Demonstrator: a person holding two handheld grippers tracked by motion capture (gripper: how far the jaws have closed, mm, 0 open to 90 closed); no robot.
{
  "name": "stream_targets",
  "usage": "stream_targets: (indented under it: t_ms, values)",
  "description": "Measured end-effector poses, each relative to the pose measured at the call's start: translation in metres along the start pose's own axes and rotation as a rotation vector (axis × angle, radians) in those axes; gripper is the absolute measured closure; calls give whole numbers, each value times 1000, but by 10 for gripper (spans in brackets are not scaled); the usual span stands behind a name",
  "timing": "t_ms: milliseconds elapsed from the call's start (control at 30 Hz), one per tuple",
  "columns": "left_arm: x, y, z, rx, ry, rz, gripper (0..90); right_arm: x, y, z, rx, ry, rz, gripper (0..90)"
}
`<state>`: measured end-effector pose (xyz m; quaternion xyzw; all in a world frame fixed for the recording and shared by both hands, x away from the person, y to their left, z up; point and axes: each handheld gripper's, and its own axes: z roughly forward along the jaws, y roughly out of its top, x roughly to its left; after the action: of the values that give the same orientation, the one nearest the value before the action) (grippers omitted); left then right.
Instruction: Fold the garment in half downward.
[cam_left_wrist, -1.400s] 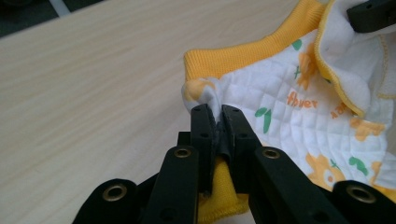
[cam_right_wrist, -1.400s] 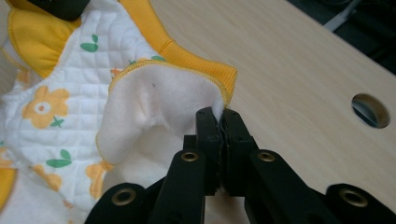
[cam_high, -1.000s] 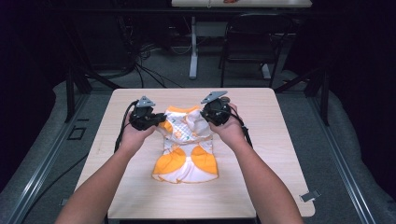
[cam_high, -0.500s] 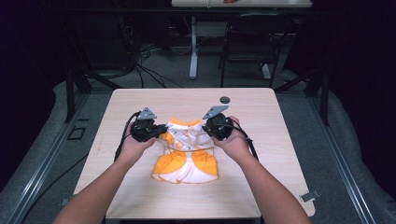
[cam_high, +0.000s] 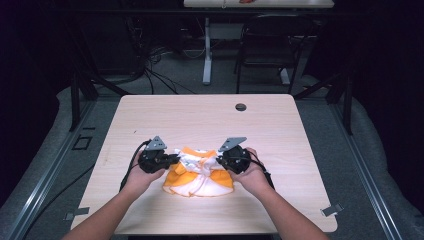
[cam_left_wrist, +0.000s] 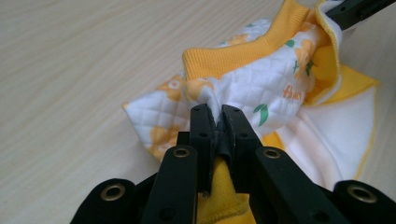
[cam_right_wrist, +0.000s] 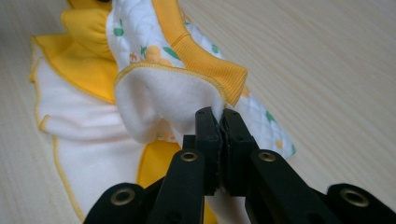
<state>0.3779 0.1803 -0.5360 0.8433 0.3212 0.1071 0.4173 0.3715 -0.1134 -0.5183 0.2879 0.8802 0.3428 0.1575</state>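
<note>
surface: light wooden table (cam_high: 150, 115) | on it: orange-and-white garment (cam_high: 200, 182)

Wood table (cam_high: 150, 115) w/ dark round hole (cam_high: 241, 107) near far edge; black chair (cam_high: 262, 50) & white post (cam_high: 207, 50) behind table.

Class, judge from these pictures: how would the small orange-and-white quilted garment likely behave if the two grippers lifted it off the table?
The garment would probably flop: it bunches between the left gripper and right gripper. It looks light, being thin quilted cloth. It seems unlikely to slip, since both pinch its folds tightly.
</note>
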Motion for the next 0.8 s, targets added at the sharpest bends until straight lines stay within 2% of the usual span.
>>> stream_targets:
  t_ms: [100,167,267,400,467,567,667,700,767,800]
  values:
    - [-5,-11,0,8,-13,0,825,5,-9,0,-5,22,20,860]
    - [-9,-16,0,3,-20,-14,809,9,-14,0,-8,33,24,848]
    - [-11,-17,-3,-1,-26,-25,785,14,-21,-2,-10,58,45,810]
    - [-12,-9,-12,-8,-27,-34,729,15,-21,-12,-38,79,79,741]
    - [-12,-2,-17,-27,-37,-49,708,15,-19,-19,-61,79,85,710]
    - [-11,9,-23,-40,-33,-64,688,12,-13,-27,-103,78,111,705]
    - [-10,16,-20,-29,7,-101,763,8,-8,-29,-111,51,115,780]
    - [-9,17,-17,-24,16,-112,772,6,-7,-28,-122,49,133,792]
    - [-9,19,-11,-16,41,-122,825,2,-4,-27,-161,80,182,827]
    - [-9,19,-8,-12,42,-132,847,1,-3,-27,-160,69,189,844]
